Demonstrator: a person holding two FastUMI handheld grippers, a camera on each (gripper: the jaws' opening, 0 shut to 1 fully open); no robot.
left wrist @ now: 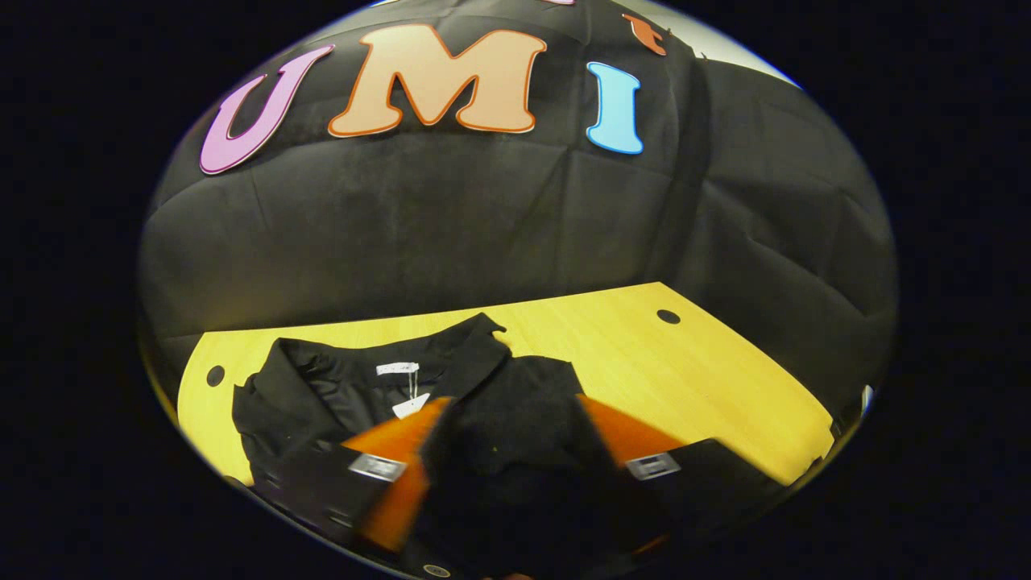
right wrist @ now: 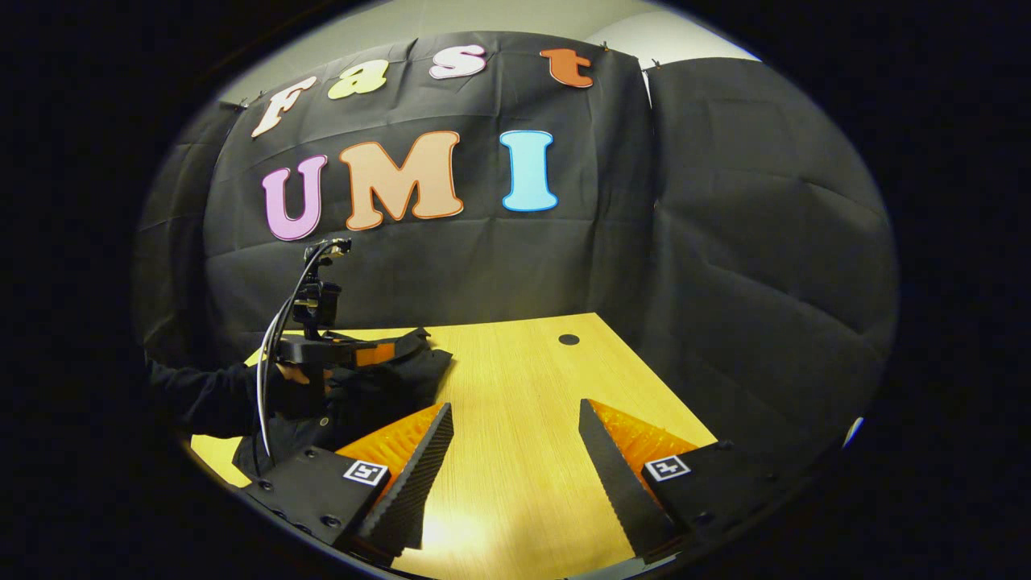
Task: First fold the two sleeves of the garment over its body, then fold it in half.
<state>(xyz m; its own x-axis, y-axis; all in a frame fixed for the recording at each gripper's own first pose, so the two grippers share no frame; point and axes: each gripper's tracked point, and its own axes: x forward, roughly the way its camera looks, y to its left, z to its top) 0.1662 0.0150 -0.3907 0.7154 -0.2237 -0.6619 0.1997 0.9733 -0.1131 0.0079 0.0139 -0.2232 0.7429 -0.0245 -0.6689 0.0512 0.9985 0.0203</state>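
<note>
A black garment [left wrist: 338, 395] lies on the yellow wooden table [left wrist: 668, 362], its collar with a white label and tag facing me. My left gripper [left wrist: 513, 400] is shut on a bunched fold of black cloth, probably a sleeve [left wrist: 515, 451], which bulges between its two fingers and hides the garment's middle. In the right gripper view the left gripper [right wrist: 407, 345] hangs just above the garment [right wrist: 395, 387], held by a hand in a dark sleeve [right wrist: 209, 403]. My right gripper [right wrist: 515, 404] is open over bare table [right wrist: 515, 483], to the right of the garment, with nothing between its fingers.
The table has round cable holes [left wrist: 668, 316] [left wrist: 215, 375] [right wrist: 569, 339] near its back corners. Black cloth walls close off the back and the right side. Bare wood stretches to the right of the garment. A cable [right wrist: 270, 354] loops from the left gripper's mount.
</note>
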